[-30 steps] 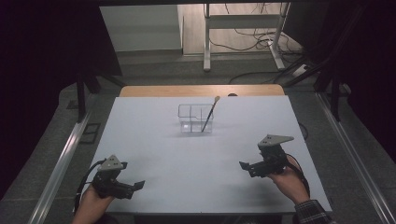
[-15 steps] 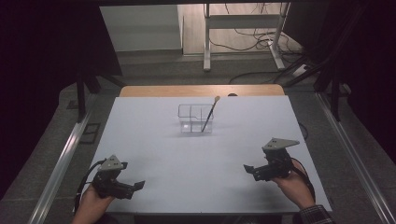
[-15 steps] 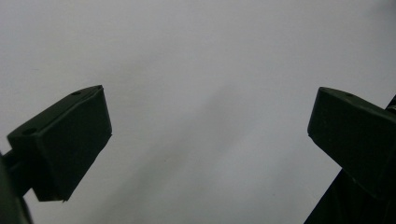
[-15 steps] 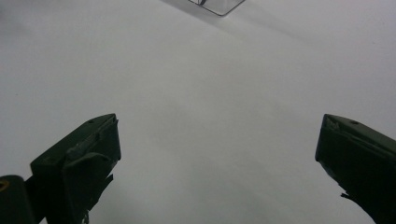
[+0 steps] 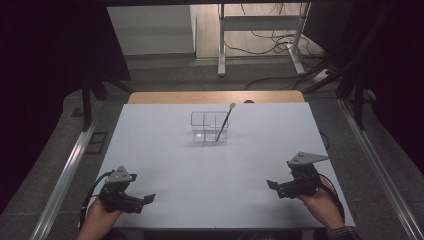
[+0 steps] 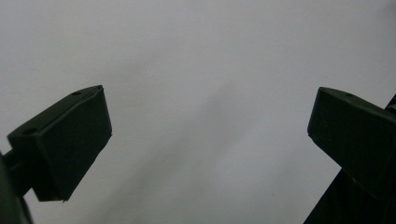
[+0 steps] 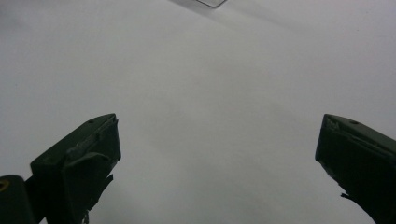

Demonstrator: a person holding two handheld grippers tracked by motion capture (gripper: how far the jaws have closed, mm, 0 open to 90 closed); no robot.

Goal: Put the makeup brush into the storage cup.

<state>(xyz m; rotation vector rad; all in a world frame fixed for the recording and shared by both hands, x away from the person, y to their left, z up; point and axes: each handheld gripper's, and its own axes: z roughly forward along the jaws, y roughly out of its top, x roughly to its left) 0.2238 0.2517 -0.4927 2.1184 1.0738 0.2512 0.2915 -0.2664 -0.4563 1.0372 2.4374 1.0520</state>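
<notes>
Both tools rest at the near edge of the surface (image 5: 210, 165), one in each hand. The left tool (image 5: 145, 200) sits at the near left corner, jaws spread wide and released, nothing between them; the left gripper view shows bare white surface in the gap. The right tool (image 5: 272, 186) sits at the near right, jaws likewise wide apart and empty, pointing inward toward the middle.

Judged from this layout, the work stands at a rest or start position: neither tool is engaged with anything. The nearest item to either is the clear container (image 5: 209, 127), which stands well apart from both, at the centre of the far half of the surface. A thin stick with a pale tip (image 5: 224, 122) leans inside its right-hand compartment, the tip rising above the rim and tilting to the right.

The next move calls for a forward reach across open surface, probably by the right tool, which is somewhat nearer. The stick is slim and tilted, so the jaws need careful alignment along its shaft.

No obstacle lies between tools and container. Beyond the far edge: a wooden strip (image 5: 215, 97), floor cables (image 5: 272, 40), a metal stand (image 5: 260, 22).
</notes>
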